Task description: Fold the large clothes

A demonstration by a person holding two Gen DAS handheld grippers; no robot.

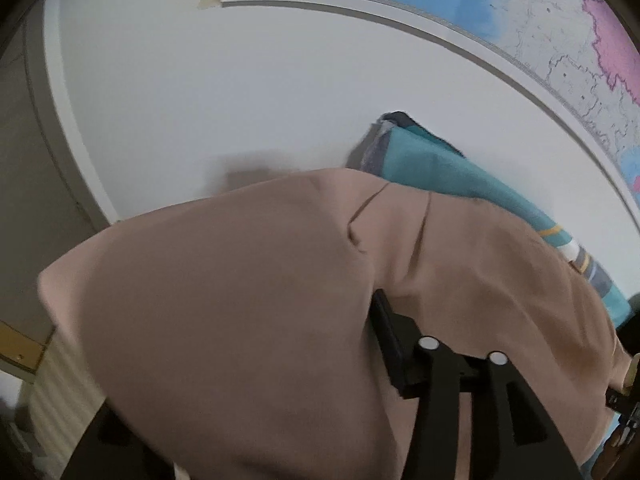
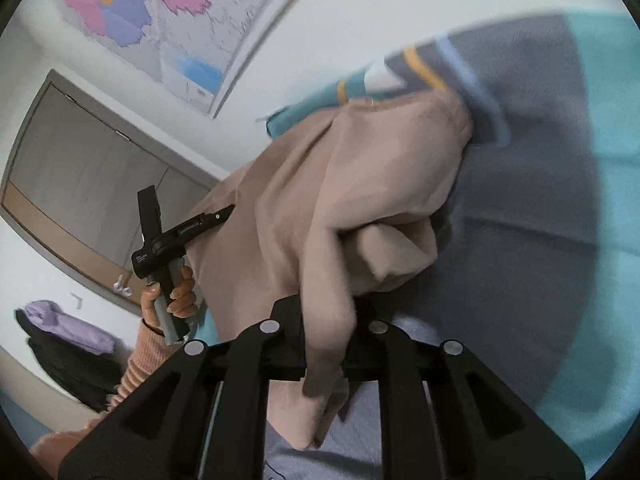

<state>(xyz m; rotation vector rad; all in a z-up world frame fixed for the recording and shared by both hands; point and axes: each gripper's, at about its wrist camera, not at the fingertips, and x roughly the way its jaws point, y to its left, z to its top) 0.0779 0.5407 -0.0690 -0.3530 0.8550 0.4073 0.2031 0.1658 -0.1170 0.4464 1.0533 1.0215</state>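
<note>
One white wall [image 1: 240,92] behind everything, bearing one large map [image 2: 160,12] with pink, purple, yellow and blue patches, its lower corner taped down. One grey door [image 2: 88,172] to the left in the right wrist view, with one metal handle. One teal and grey striped cloth [image 2: 540,200] spread out beneath, crossed by thin yellow, white and pale blue bands. One beige garment [image 2: 360,184], the large piece being folded, lifted in a bunched drape above that striped cloth and hanging between the two tools; fills most of the left wrist view, draped over and hiding one finger there. One dark heap with one lilac garment [image 2: 68,324] on top, low at the left, well apart from the rest. Two grippers: right gripper [image 2: 324,360] pinched closed on a hanging fold of the beige garment, cloth squeezed between both fingers; left gripper [image 1: 400,344] mostly buried under the beige cloth, only one black finger [image 1: 386,332] showing, so cannot tell from these views whether clamped or loose. One hand [image 2: 172,296] in an orange ribbed sleeve [image 2: 144,356] around the left tool's handle.
</note>
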